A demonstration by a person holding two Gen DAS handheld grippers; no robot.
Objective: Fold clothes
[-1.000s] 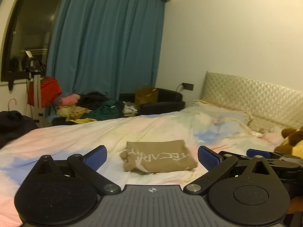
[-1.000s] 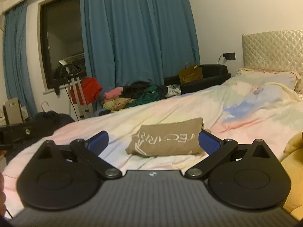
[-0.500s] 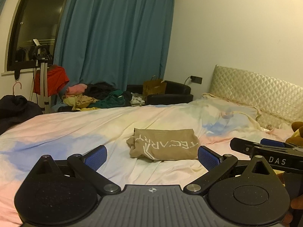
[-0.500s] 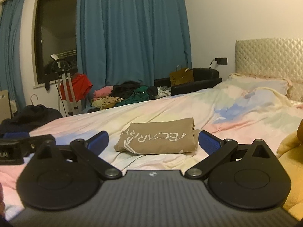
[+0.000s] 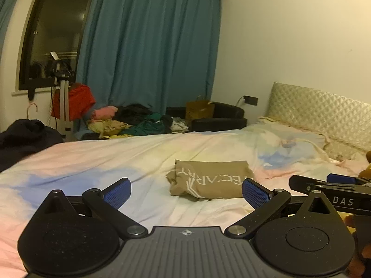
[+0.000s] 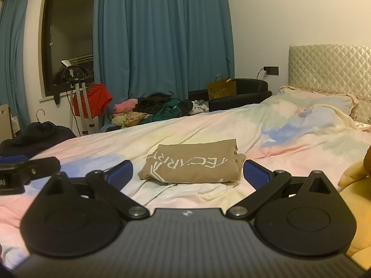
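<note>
We hold the left gripper (image 5: 186, 191) and the right gripper (image 6: 187, 173) spread wide and empty above the bed (image 6: 208, 129). The folded tan shirt (image 6: 194, 164) lies on the bedspread at twelve o'clock from both, touching neither.

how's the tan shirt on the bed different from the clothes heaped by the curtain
The tan shirt is folded into a neat flat rectangle; the clothes heap is a loose jumble. The tan shirt is a single colour with white lettering; the clothes heap mixes pink, black, green and yellow. The shirt lies alone on the bedspread; the heap sits beyond the bed. Neither is held.
</note>
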